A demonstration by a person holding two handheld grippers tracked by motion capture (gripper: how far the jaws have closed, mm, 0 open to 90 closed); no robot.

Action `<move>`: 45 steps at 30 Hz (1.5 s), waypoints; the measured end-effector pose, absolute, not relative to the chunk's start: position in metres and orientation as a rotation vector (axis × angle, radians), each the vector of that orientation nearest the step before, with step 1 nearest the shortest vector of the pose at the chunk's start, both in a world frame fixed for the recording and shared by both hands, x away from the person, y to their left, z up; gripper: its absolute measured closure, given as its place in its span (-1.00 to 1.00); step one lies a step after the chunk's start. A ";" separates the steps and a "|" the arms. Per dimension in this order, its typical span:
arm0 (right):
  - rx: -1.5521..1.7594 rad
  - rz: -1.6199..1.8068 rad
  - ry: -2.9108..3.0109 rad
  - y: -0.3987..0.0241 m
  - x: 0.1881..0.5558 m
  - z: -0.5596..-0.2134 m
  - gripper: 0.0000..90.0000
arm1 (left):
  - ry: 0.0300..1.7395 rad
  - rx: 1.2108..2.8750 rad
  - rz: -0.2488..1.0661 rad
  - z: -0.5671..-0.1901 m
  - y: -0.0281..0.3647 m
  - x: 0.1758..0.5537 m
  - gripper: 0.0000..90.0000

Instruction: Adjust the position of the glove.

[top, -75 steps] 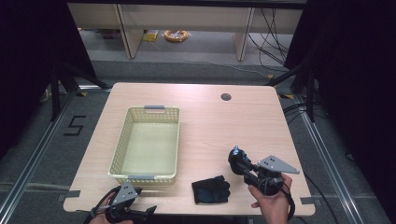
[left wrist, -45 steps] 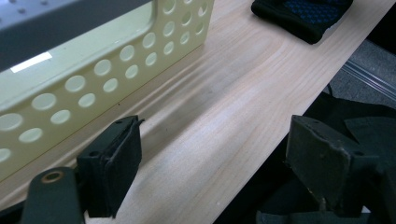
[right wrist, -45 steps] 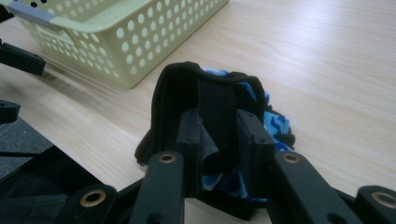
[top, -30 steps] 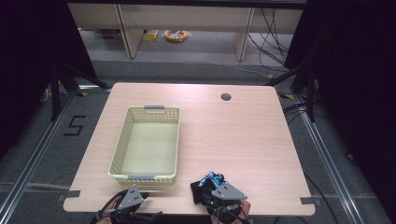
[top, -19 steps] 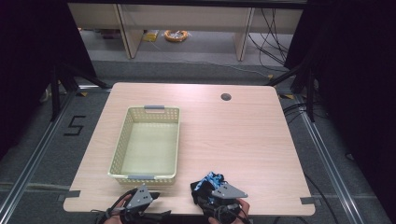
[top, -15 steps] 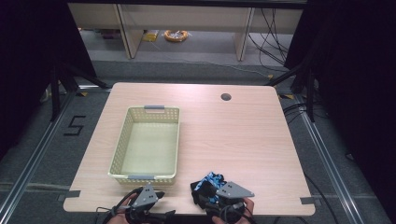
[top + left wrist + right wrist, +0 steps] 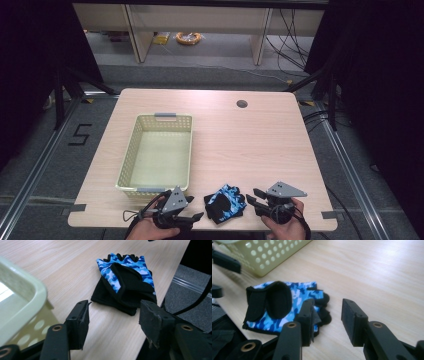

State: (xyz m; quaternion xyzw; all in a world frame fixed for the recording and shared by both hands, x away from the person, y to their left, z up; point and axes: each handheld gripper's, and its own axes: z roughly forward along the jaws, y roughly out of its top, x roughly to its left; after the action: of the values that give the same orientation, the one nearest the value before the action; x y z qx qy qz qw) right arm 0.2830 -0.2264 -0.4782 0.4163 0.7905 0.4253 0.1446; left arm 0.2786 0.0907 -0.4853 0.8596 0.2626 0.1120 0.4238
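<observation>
High view: glove [image 7: 224, 202] lies on the near bench [image 7: 250, 145] edge, between left gripper [image 7: 192, 218] and right gripper [image 7: 254, 196], right of the basket [image 7: 131, 160].
Left gripper view: jaws have just been closing, apart, nothing between; glove beyond.
Right gripper view: jaws have just been closing, gap bare; glove left.

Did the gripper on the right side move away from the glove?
Yes. The right gripper has slid right along the table's front edge. Before it sat over the glove; now it is beside it, jaws empty after closing a little.
</observation>
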 end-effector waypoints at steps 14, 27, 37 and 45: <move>1.212 1.145 2.497 -0.222 0.287 -0.498 0.48 | 0.622 2.208 0.290 -0.498 0.066 0.286 0.21; 1.118 1.024 2.520 -0.214 0.285 -0.497 1.00 | 0.570 2.228 0.321 -0.499 0.064 0.284 0.86; 1.088 1.079 2.476 -0.216 0.269 -0.473 1.00 | 0.542 2.184 0.374 -0.479 0.066 0.287 0.92; 1.121 1.116 2.476 -0.206 0.253 -0.476 1.00 | 0.563 2.192 0.409 -0.479 0.066 0.299 0.92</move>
State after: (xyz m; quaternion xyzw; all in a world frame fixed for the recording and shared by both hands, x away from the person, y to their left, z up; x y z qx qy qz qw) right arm 0.2530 -0.2063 -0.4764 0.3795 0.8384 0.3780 0.1013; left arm 0.2989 0.0661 -0.4786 0.8700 0.2233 0.1624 0.4084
